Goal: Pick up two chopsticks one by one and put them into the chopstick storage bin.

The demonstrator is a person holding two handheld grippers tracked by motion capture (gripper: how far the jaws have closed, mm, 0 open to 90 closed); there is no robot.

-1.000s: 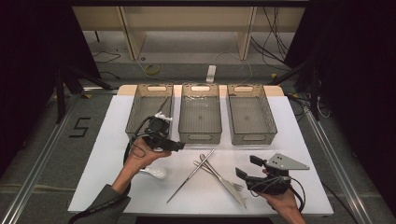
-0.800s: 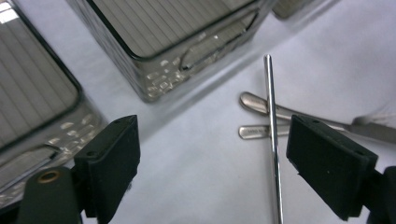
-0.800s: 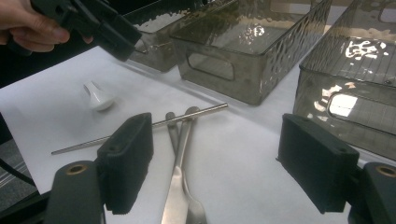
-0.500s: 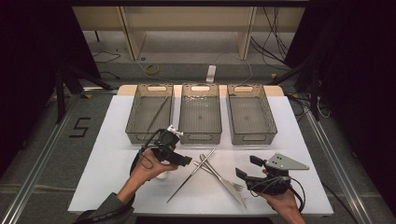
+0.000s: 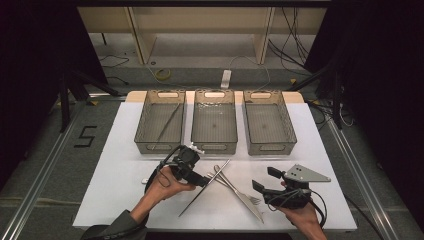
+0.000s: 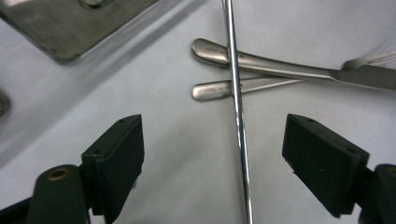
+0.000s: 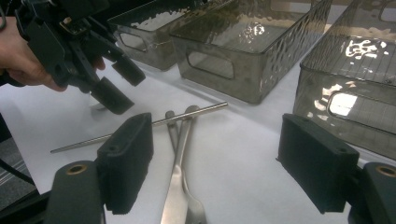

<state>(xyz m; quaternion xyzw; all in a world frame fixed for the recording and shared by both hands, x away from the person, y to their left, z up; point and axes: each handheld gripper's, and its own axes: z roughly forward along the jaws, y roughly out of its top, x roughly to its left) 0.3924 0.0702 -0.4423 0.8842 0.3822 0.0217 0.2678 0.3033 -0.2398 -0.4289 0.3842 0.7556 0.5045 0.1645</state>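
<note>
Dark room, grey floor [image 5: 60, 150], wooden shelving [image 5: 200, 30]

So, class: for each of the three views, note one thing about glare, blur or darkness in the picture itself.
High view: the white table is lit, the surroundings fall nearly black. Left gripper view: the metal rod is sharp mid-frame, while the tray corner at top left is blurred. Right gripper view: bright glare patches on the clear trays; the near jaws look soft.

Three bins [image 5: 215, 145] behind, rod [image 5: 205, 187] crossing knife [image 5: 240, 192] and fork [image 5: 247, 198] — before them
</note>
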